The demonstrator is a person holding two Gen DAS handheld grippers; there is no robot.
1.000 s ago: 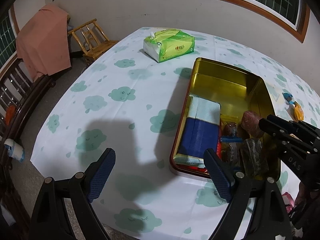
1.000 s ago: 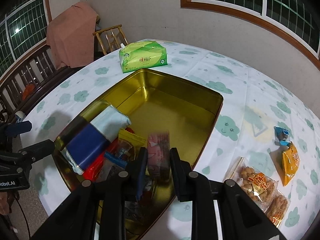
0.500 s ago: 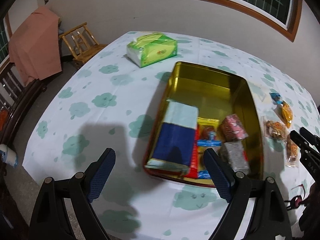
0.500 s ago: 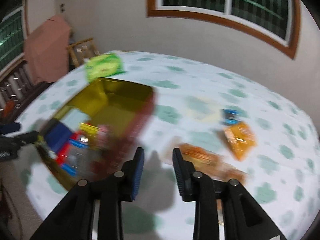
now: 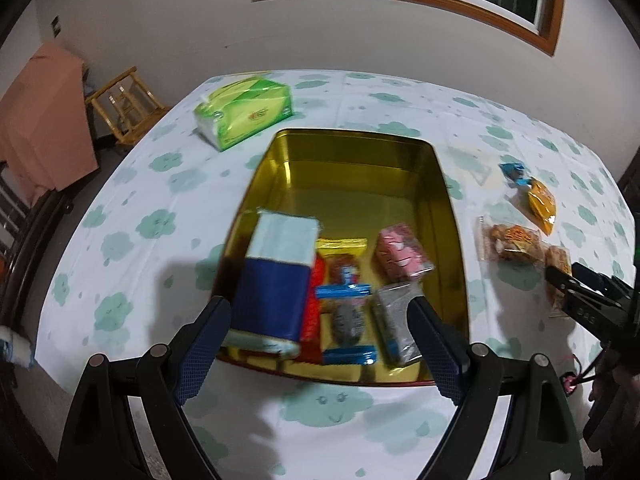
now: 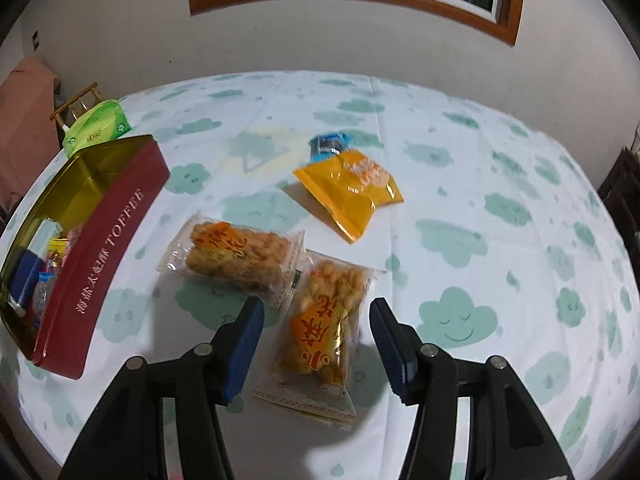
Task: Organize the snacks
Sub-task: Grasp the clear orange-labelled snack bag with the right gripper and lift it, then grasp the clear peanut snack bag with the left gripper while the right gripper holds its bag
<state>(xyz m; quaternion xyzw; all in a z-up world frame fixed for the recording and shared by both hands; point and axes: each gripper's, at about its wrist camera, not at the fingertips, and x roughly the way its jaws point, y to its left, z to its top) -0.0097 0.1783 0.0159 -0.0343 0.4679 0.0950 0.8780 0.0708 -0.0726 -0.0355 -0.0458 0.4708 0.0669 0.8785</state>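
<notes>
A toffee tin, gold inside and red outside, lies on the cloud-print tablecloth. Its near end holds a blue-and-pale packet, a pink packet, a silver packet and other snacks. My left gripper hovers open over that end, holding nothing. My right gripper is right of the tin, its jaws opening. A clear packet of fried snack lies on the table between them, untouched by the pads. A second clear packet, an orange packet and a small blue packet lie beyond.
A green tissue pack sits at the table's far left. Off the table to the left stand a wooden chair and a pink cloth draped over furniture. The table's near edge runs just under both grippers.
My right gripper let go of the pink packet in the tin, swung right over the loose packets and opened its jaws. My left gripper drifted right, over the tin's near end, still open.
</notes>
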